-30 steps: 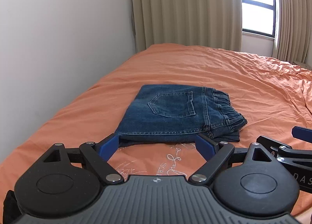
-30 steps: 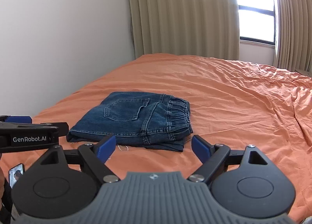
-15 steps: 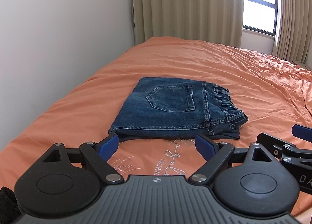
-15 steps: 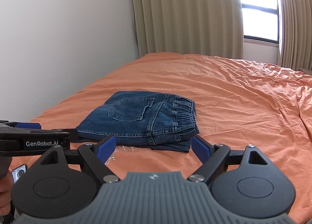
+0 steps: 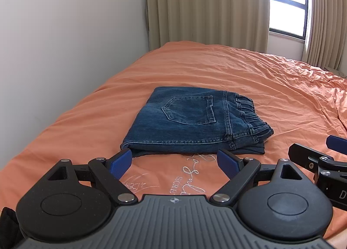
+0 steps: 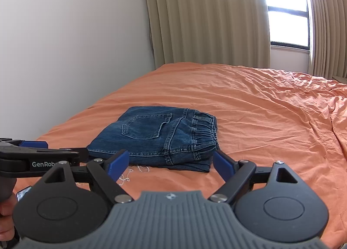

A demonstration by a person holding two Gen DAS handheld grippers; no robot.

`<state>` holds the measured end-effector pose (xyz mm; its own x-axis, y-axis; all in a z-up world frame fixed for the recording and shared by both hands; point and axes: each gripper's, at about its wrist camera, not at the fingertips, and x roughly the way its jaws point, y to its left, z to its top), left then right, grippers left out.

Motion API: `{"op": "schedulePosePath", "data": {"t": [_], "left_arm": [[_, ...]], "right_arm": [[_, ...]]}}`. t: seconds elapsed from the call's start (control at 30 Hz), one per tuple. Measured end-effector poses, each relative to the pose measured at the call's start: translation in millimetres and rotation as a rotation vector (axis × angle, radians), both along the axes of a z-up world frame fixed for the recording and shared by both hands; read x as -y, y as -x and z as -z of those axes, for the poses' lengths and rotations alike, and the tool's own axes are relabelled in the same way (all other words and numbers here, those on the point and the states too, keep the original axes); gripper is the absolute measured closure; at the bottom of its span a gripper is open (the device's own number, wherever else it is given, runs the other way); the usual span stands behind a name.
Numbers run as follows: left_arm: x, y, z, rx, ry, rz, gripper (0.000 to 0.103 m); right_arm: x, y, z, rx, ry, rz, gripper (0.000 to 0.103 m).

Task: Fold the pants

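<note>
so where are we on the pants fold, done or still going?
Looks essentially done. The jeans lie in a compact folded rectangle on the orange bedsheet, back pocket up, elastic waistband at the right edge. Nothing is in hand: the left tongs and right tongs are both open, empty and short of the denim. What's left, at most, is squaring up the bottom layer that sticks out at the near right corner.

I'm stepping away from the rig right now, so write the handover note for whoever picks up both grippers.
Left gripper: jaws open, empty, just short of the jeans' near edge.
Right gripper: jaws open, empty, also at the near edge.
Jeans: folded into a compact stack on the orange bed, back pocket up, waistband to the right.
Done: the folding appears finished.
Left: at most squaring up the lower layer peeking out at the near right corner.
</note>
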<state>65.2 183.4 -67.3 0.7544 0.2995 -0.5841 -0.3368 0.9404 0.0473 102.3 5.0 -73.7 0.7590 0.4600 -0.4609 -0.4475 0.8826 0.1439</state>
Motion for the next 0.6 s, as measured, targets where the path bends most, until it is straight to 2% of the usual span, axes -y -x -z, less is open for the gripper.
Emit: {"op": "schedulePosePath", "data": {"t": [0.6], "left_arm": [[-1.7,1.5,-3.7,-0.002,0.002,0.0,0.0]], "right_arm": [[-3.5,-0.8,-0.7,-0.005,0.0,-0.013,0.022]]}}
